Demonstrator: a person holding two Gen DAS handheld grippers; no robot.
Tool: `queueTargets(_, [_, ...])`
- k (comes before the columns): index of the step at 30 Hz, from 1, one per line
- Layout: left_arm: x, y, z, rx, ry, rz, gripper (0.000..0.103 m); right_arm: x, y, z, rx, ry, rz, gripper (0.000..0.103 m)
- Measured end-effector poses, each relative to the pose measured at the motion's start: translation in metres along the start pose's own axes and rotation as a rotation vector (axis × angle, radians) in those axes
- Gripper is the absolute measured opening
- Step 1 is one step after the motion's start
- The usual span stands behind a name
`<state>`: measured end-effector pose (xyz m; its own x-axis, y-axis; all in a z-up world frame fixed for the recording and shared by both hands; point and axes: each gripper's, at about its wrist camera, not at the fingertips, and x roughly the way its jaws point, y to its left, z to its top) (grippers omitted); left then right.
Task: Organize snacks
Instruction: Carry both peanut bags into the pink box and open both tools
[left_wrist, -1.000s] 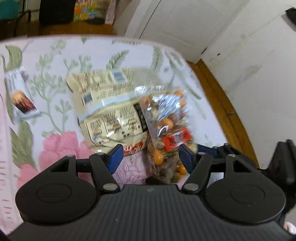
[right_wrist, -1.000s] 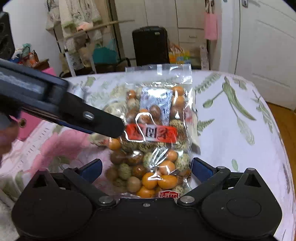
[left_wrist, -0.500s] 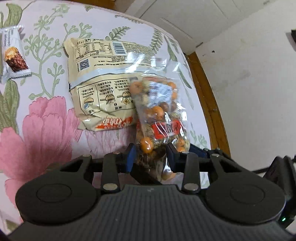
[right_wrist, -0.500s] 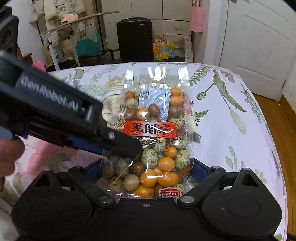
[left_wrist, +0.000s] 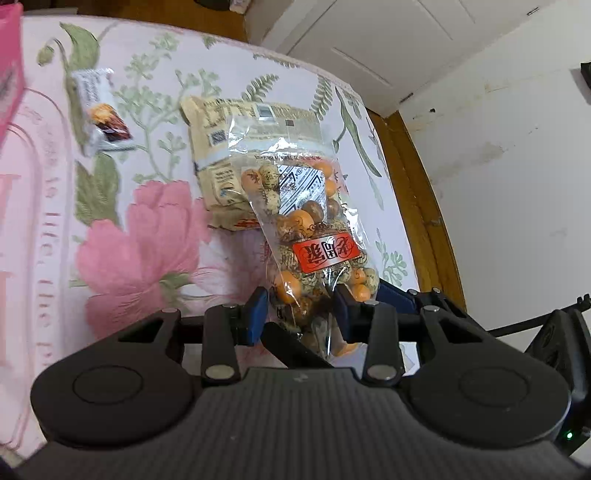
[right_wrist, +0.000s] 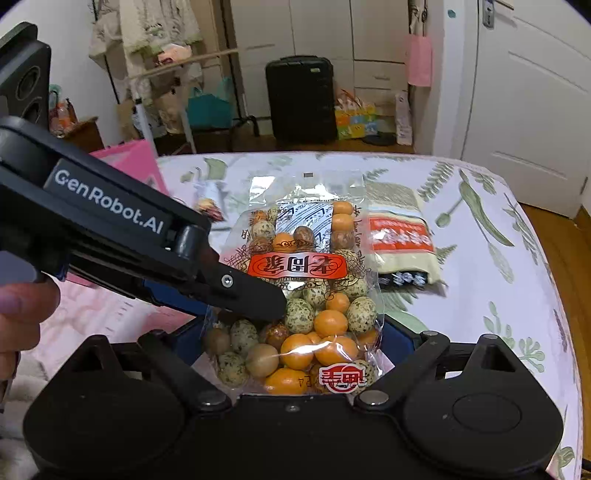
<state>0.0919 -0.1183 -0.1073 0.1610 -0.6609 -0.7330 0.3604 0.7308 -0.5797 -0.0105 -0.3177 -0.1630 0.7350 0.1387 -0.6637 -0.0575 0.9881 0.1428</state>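
Left wrist view: the left gripper (left_wrist: 298, 309) sits at lower centre of the frame, its blue-padded jaws pinching the near end of a clear bag of coated nuts (left_wrist: 312, 236). The bag rises from the jaws toward the middle of the frame, its red label facing the camera upside down. Its far end overlaps a cream snack packet (left_wrist: 236, 147) lying flat on the floral cloth (left_wrist: 140, 236), which carries a large pink flower at left centre. A small white snack bar (left_wrist: 101, 110) lies apart in the upper left, and a pink edge shows at the far left border. The right gripper (left_wrist: 397, 299) reaches in from the lower right, one blue pad touching the bag's right side.

Right wrist view: the same bag of coated nuts (right_wrist: 310, 295) fills the centre of the frame, its bottom end lying between the right gripper (right_wrist: 291, 347) jaws, which are spread to either side of it; whether the pads press the plastic I cannot tell. The left gripper (right_wrist: 229, 291) crosses from the left edge and clamps the bag's left side just above those jaws. The cream snack packet (right_wrist: 402, 236) lies on the floral cloth (right_wrist: 498, 295) to the right of the bag. A black suitcase (right_wrist: 301, 99) stands at upper centre, beyond the cloth
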Motion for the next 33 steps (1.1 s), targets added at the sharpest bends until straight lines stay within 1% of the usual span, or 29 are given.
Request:
queueTargets(6, [-0.049, 0.005, -0.005, 0.012, -0.019, 0.028, 0.037, -0.017, 0.031, 0.01, -0.014, -0.024, 0.037, 0.096])
queueTargets(9, [-0.076, 0.01, -0.01, -0.003, -0.048, 0.064, 0.037, -0.022, 0.046, 0.019, -0.021, -0.023, 0.082, 0.096])
queueTargets(11, [-0.098, 0.014, -0.015, 0.002, -0.097, 0.104, 0.037, -0.023, 0.057, 0.027, -0.015, -0.012, 0.123, 0.096])
queueTargets(13, [-0.117, 0.022, -0.015, -0.015, -0.141, 0.128, 0.037, -0.022, 0.072, 0.036, -0.023, -0.019, 0.158, 0.096])
queueTargets(17, [-0.158, 0.048, -0.008, -0.065, -0.213, 0.165, 0.038, -0.015, 0.11, 0.057, -0.098, -0.063, 0.221, 0.096])
queueTargets(21, [-0.198, 0.078, -0.008, -0.091, -0.294, 0.184, 0.038, -0.004, 0.146, 0.084, -0.186, -0.073, 0.3, 0.096])
queueTargets(24, [-0.215, 0.102, -0.007, -0.127, -0.341, 0.201, 0.038, 0.008, 0.17, 0.098, -0.251, -0.072, 0.354, 0.096])
queueTargets(28, [-0.223, 0.133, 0.004, -0.198, -0.382, 0.23, 0.038, 0.031, 0.198, 0.115, -0.358, -0.072, 0.388, 0.096])
queueTargets(31, [-0.218, 0.153, 0.016, -0.217, -0.368, 0.265, 0.039, 0.056, 0.212, 0.13, -0.42, -0.034, 0.435, 0.096])
queueTargets(33, [-0.214, 0.168, 0.025, -0.248, -0.351, 0.267, 0.041, 0.074, 0.22, 0.139, -0.454, 0.003, 0.459, 0.096])
